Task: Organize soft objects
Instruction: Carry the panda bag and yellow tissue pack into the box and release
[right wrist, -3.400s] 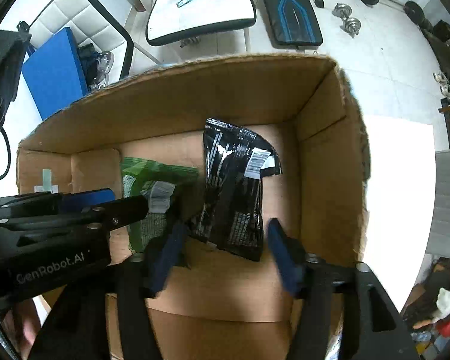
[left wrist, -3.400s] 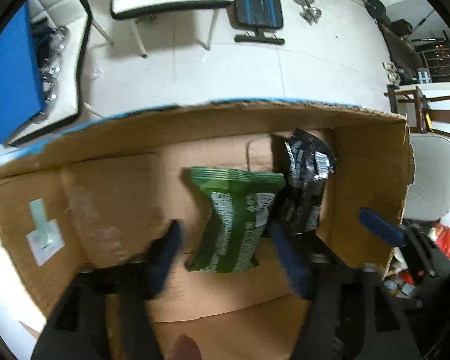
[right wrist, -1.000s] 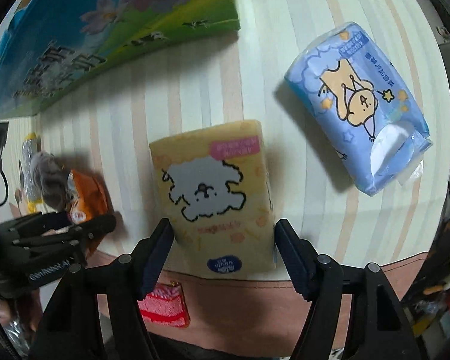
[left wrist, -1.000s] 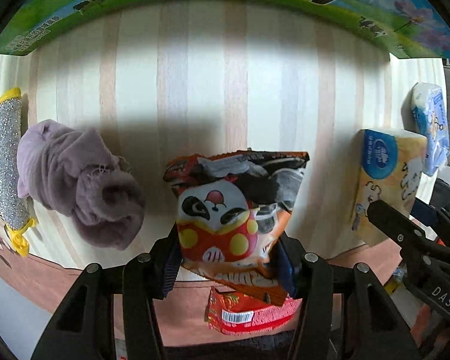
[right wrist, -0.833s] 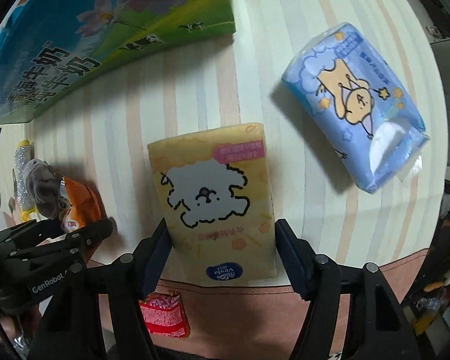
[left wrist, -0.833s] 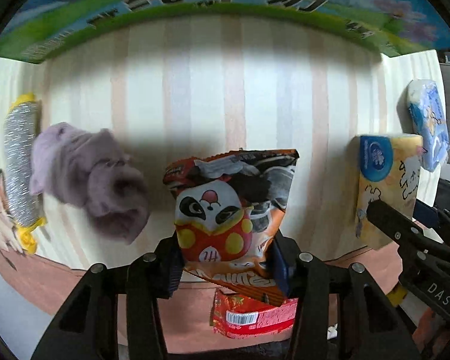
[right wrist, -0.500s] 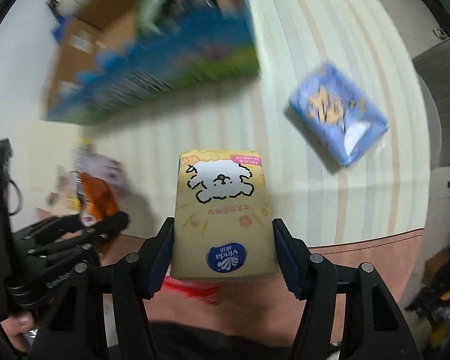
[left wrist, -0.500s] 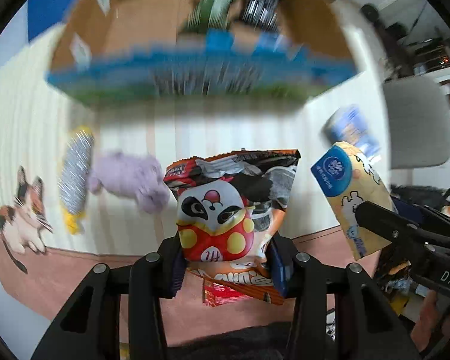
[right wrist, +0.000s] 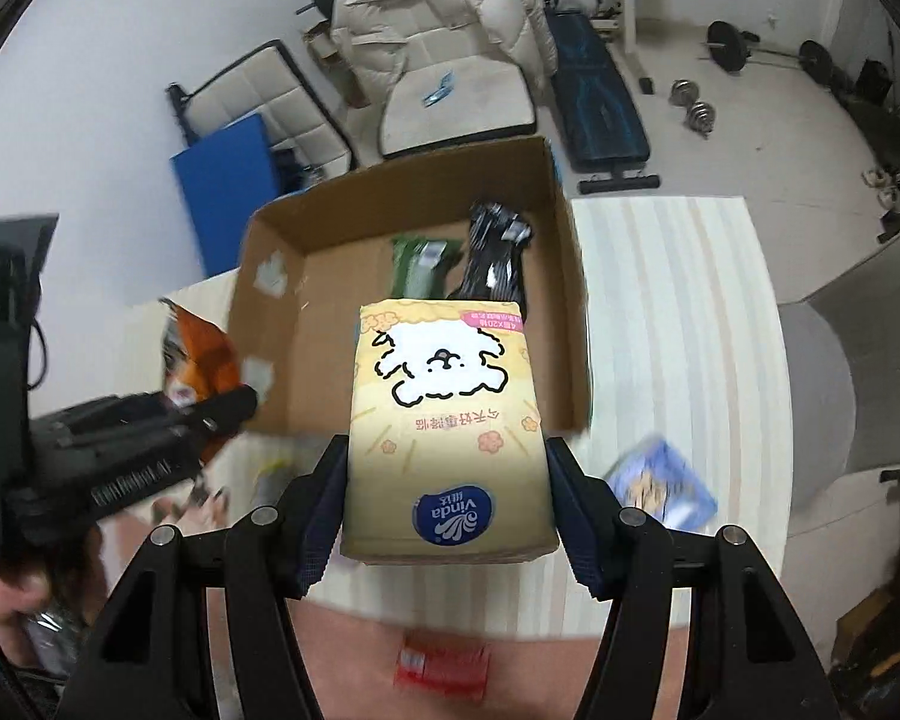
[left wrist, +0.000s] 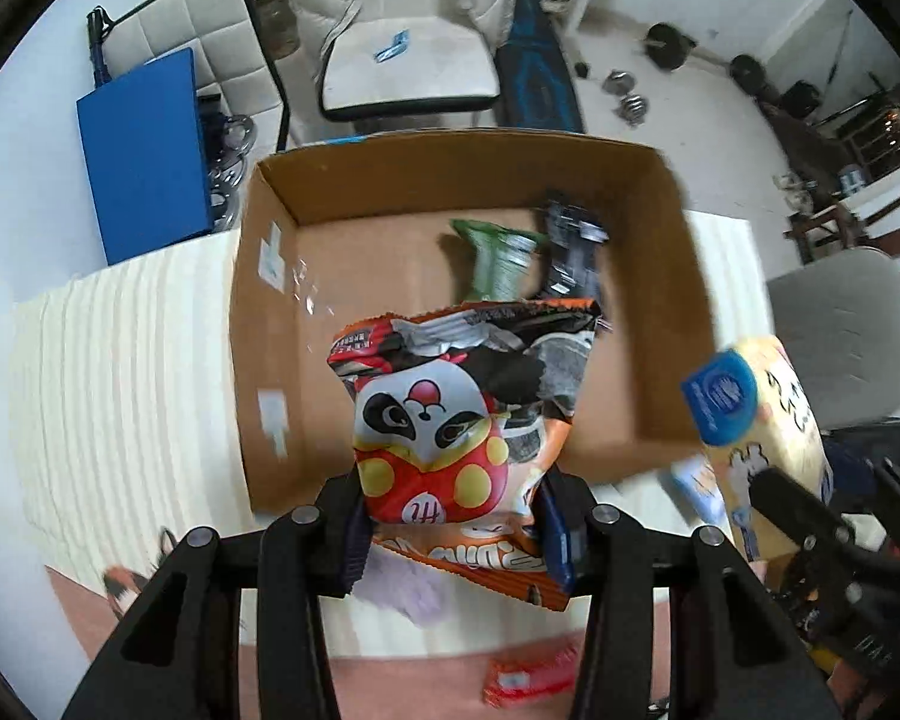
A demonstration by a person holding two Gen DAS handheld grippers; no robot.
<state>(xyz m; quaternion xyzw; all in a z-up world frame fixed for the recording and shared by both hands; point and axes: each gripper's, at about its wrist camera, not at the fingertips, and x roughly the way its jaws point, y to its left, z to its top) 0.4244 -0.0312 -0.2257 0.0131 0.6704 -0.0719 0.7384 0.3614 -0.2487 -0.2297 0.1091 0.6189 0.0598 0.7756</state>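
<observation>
My left gripper (left wrist: 453, 531) is shut on an orange panda snack bag (left wrist: 459, 420) and holds it raised in front of the open cardboard box (left wrist: 258, 324). My right gripper (right wrist: 444, 519) is shut on a yellow Vinda tissue pack (right wrist: 447, 420), also raised before the box (right wrist: 570, 276). Inside the box lie a green packet (left wrist: 498, 261) and a black packet (left wrist: 573, 252); both also show in the right wrist view, green packet (right wrist: 417, 264) and black packet (right wrist: 498, 258). The tissue pack shows at the right of the left wrist view (left wrist: 762, 420).
A blue tissue pack (right wrist: 660, 489) lies on the striped table (right wrist: 660, 300) right of the box. A red packet (right wrist: 441, 669) and a purple cloth (left wrist: 408, 588) lie near the table's front. Chairs, a blue board (left wrist: 144, 156) and gym gear stand behind.
Both grippers have closed on their items, lifted them off the table and pulled back and up; the box's inside is now in view.
</observation>
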